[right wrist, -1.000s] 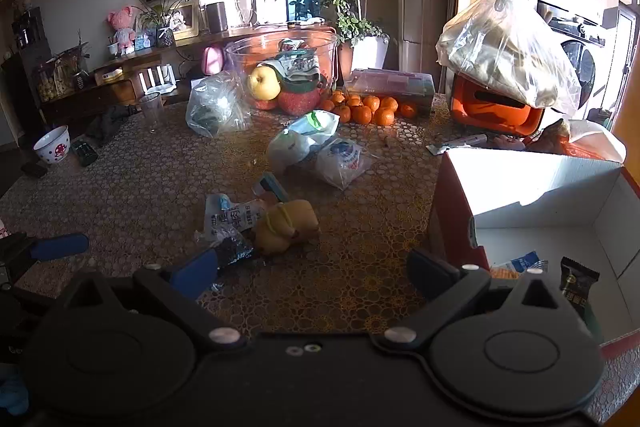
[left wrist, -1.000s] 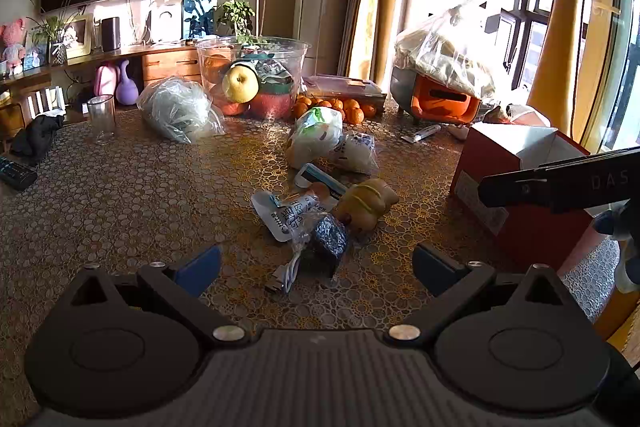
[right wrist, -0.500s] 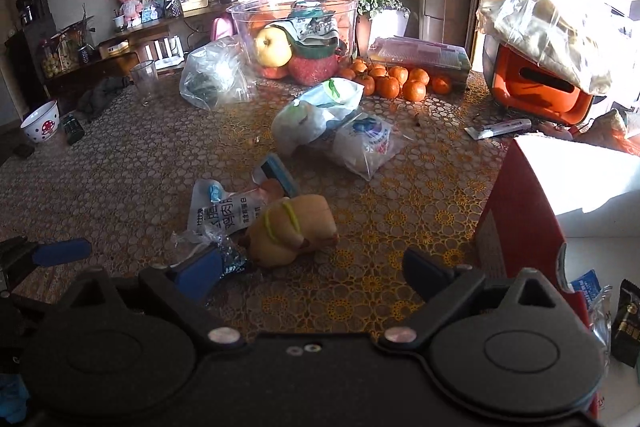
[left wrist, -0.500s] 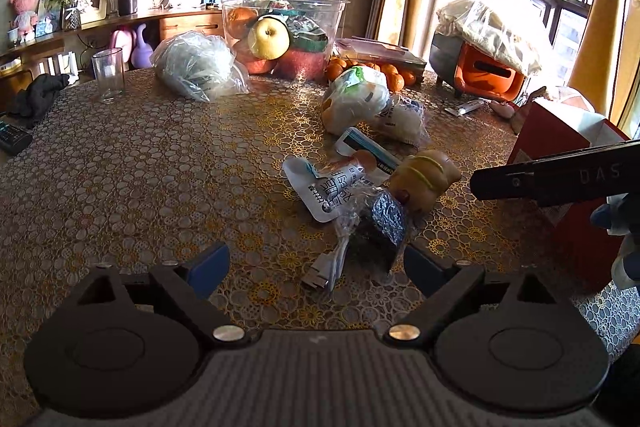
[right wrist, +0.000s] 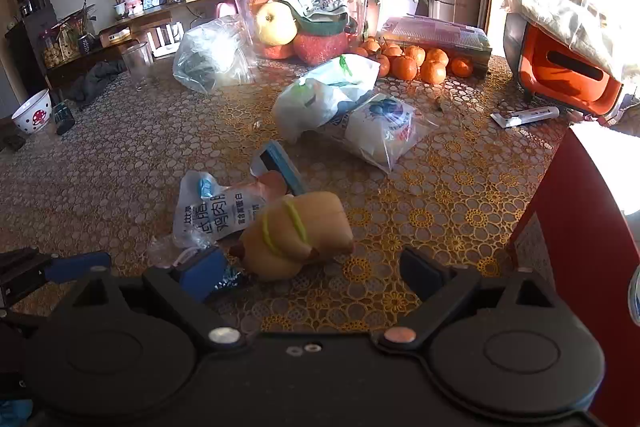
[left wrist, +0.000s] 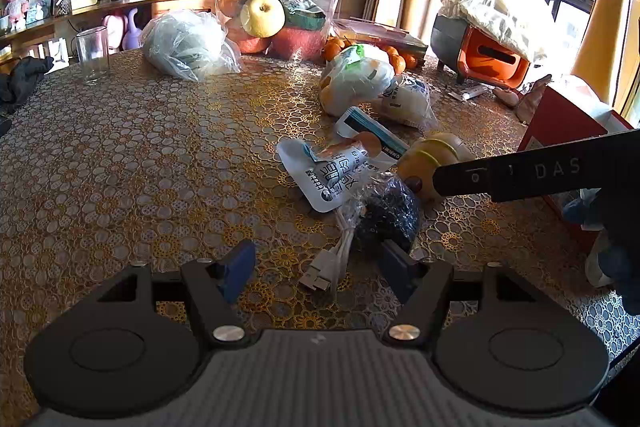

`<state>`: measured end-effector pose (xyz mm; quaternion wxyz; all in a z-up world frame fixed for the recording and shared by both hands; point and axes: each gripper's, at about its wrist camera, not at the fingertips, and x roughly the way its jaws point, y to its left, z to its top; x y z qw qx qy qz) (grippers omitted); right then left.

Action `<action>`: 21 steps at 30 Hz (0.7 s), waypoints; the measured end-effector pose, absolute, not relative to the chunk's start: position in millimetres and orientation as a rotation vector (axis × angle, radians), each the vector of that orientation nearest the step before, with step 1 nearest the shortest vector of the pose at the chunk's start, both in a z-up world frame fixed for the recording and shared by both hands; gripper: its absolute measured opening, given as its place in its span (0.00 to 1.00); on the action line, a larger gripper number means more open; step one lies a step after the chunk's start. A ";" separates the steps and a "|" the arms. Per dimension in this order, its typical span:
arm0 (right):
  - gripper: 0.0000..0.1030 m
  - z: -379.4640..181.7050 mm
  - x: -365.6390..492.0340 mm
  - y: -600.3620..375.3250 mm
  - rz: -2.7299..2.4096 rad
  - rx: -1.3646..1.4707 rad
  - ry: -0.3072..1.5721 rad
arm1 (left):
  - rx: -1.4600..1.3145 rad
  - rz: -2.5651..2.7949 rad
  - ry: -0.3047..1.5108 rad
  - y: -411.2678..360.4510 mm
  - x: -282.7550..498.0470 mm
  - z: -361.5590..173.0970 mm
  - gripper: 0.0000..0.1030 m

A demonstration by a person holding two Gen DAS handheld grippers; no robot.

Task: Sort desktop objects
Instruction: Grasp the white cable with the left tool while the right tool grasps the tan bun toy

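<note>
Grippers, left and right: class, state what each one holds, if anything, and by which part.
Nothing is held. The left gripper, its jaws just closing, brackets a white USB cable untouched. The right gripper stands open before the hot-dog toy.

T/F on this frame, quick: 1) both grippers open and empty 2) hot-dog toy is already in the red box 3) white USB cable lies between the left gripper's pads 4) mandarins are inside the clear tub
1) Both grippers open, nothing held: true. The left gripper has just been closing, pads not yet pressing on anything; the right gripper is wide open.
2) False. The hot-dog toy lies on the table, outside the red box.
3) True. The USB cable lies there untouched.
4) False. The mandarins sit on the table beside the clear tub.
</note>
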<state>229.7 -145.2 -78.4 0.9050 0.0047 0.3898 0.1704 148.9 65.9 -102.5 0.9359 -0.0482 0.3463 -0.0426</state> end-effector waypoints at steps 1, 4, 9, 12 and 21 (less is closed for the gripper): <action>0.92 -80.1 231.2 -144.8 0.353 0.010 0.808 | -0.100 -0.090 0.711 65.3 150.6 -103.6 0.65; 0.91 -83.2 235.5 -142.9 0.356 0.007 0.812 | -0.097 -0.097 0.714 63.6 154.4 -105.2 0.62; 0.90 -88.9 242.7 -139.8 0.357 0.006 0.816 | -0.105 -0.104 0.719 62.8 159.1 -107.8 0.58; 0.89 -91.9 246.6 -137.8 0.358 0.009 0.818 | -0.096 -0.106 0.713 62.0 160.4 -108.3 0.54; 0.88 -97.7 260.1 -128.2 0.362 -0.002 0.812 | -0.064 -0.112 0.694 59.3 159.8 -110.0 0.39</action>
